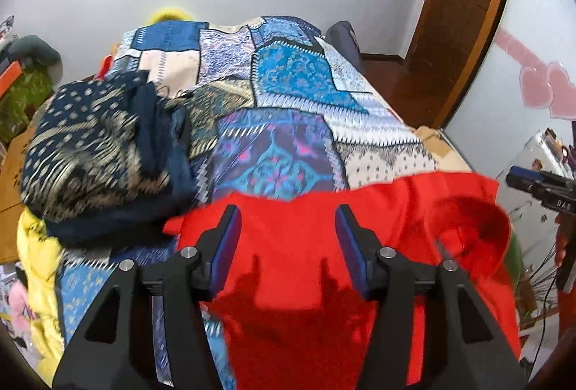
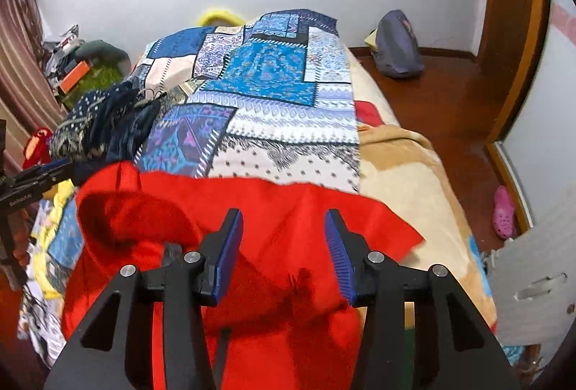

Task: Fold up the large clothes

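So the biggest thing here is the bed [image 2: 406,174], covered by one blue patchwork sheet [image 1: 288,95]. On the near end lies one red garment [image 1: 306,246], spread crosswise so its long axis runs side to side across the bed, with what looks like a hood bunched up between the two grippers. That's the relation that matters: the red cloth sits directly below and just ahead of both sets of jaws, each gripper over its own side, so neither hand is clearly nearer.

One dark patterned pile of clothes [image 1: 100,145] sits off to the left, maybe more than one piece, can't tell.

Two grippers: left gripper [image 1: 288,239] has its jaws partway open with nothing pinched, just red fabric underneath. Right gripper [image 2: 284,246] same deal, roughly half open, holding nothing.
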`<state>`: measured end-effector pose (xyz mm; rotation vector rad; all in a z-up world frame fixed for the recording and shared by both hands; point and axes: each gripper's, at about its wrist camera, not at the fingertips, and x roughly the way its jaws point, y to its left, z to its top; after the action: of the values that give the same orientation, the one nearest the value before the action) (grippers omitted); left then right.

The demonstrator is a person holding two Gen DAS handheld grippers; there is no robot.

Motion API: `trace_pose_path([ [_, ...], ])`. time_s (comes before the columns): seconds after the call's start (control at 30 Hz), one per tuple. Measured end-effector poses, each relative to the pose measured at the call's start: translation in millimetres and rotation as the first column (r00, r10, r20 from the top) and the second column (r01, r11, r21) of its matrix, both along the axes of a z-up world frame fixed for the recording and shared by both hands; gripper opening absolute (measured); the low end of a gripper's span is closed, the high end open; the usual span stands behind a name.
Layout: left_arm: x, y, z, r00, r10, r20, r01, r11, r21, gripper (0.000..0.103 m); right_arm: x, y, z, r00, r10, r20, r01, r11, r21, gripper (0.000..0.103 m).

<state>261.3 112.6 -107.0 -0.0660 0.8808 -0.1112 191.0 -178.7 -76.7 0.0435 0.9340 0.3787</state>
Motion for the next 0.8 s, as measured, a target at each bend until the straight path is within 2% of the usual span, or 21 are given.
trace_pose_path([
  [0.1,29,-10,-13,1.0,-0.008,-0.03,0.008,1.0,0.002,0.06,25,11,-14,0.997,0.032,-0.074,-0.029,0.998,0.051,0.043],
  [0.2,52,-20,-38,0.995,-0.026,-0.098,0.026,1.0,-0.009,0.061,39,19,-37,0.984,0.057,-0.166,-0.043,0.995,0.086,0.043],
  [0.27,57,-25,-54,0.988,-0.05,-0.147,0.045,0.998,-0.035,0.061,45,25,-58,0.965,0.066,-0.252,-0.043,0.994,0.097,0.043],
  [0.4,47,-37,-70,0.975,-0.131,-0.179,0.119,0.99,-0.078,0.061,28,29,-74,0.95,0.122,-0.288,-0.093,0.989,0.112,0.043],
  [0.53,23,-48,-70,0.967,-0.188,-0.175,0.178,0.981,-0.07,0.061,3,28,-75,0.941,0.173,-0.29,-0.144,0.983,0.118,0.043],
  [0.63,0,-55,-70,0.966,-0.202,-0.162,0.202,0.979,-0.017,0.061,-19,28,-78,0.939,0.185,-0.289,-0.165,0.982,0.091,0.043],
  [0.7,-19,-59,-75,0.969,-0.193,-0.155,0.203,0.978,0.055,0.061,-32,29,-82,0.94,0.185,-0.286,-0.176,0.983,0.057,0.044],
  [0.8,-44,-59,-89,0.977,-0.145,-0.159,0.167,0.977,0.134,0.067,-48,24,-93,0.945,0.154,-0.288,-0.144,0.988,0.056,0.052],
])
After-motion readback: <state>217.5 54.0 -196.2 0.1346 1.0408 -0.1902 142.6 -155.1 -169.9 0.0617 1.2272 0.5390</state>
